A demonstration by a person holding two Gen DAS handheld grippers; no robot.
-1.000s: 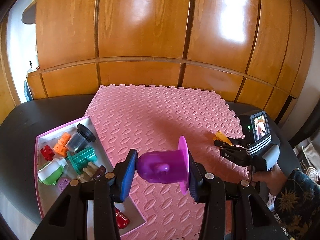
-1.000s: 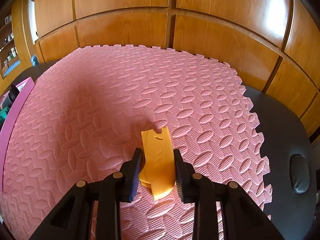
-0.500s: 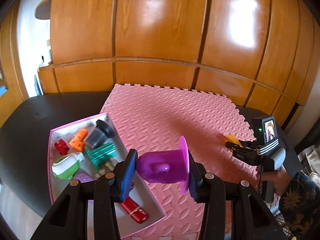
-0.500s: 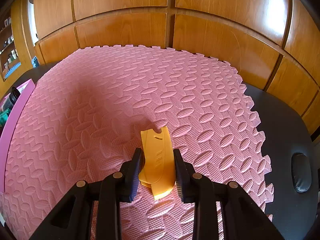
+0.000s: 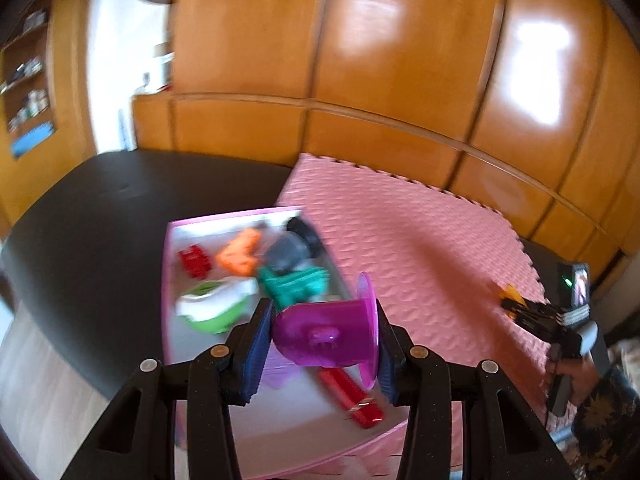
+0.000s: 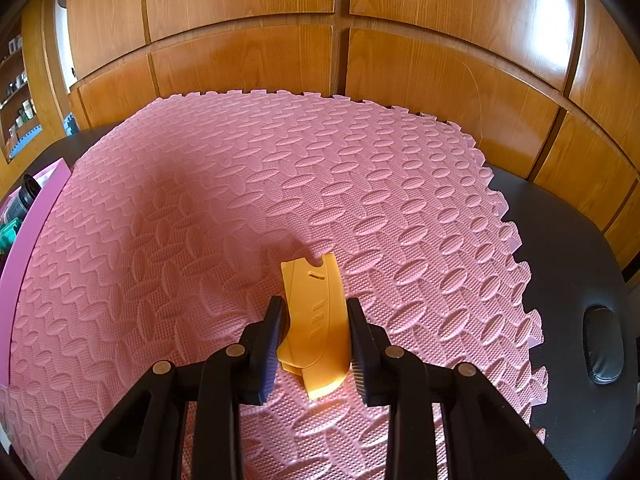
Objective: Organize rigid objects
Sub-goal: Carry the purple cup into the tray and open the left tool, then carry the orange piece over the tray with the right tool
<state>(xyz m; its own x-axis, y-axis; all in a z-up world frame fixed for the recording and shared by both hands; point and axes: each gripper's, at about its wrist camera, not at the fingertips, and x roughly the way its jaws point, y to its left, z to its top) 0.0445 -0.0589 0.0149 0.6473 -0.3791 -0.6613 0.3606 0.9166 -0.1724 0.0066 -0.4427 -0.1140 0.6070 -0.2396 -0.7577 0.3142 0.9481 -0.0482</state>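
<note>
My left gripper [image 5: 322, 334] is shut on a purple plastic cup-like piece [image 5: 328, 336] with a wide flange, held on its side above the near part of a pink-rimmed tray [image 5: 170, 280]. In the tray lie a red block [image 5: 195, 261], an orange piece [image 5: 239, 255], a grey and black funnel-shaped piece [image 5: 294, 246], a teal piece [image 5: 296, 286], a green and white bottle [image 5: 214, 306] and a red bar [image 5: 352, 396]. My right gripper [image 6: 315, 330] is shut on a flat orange plastic piece [image 6: 316, 316] that rests on the pink foam mat [image 6: 280, 184].
The mat lies on a dark table [image 5: 92, 220] in front of wooden cabinet doors [image 6: 340, 52]. In the left wrist view the right gripper [image 5: 516, 308] and the hand holding it show at far right. A black oval object [image 6: 602, 346] sits on the table right of the mat.
The left gripper has carried the purple piece leftward, from over the mat to above the tray, and rolled somewhat. The right gripper and the orange piece have not moved.
</note>
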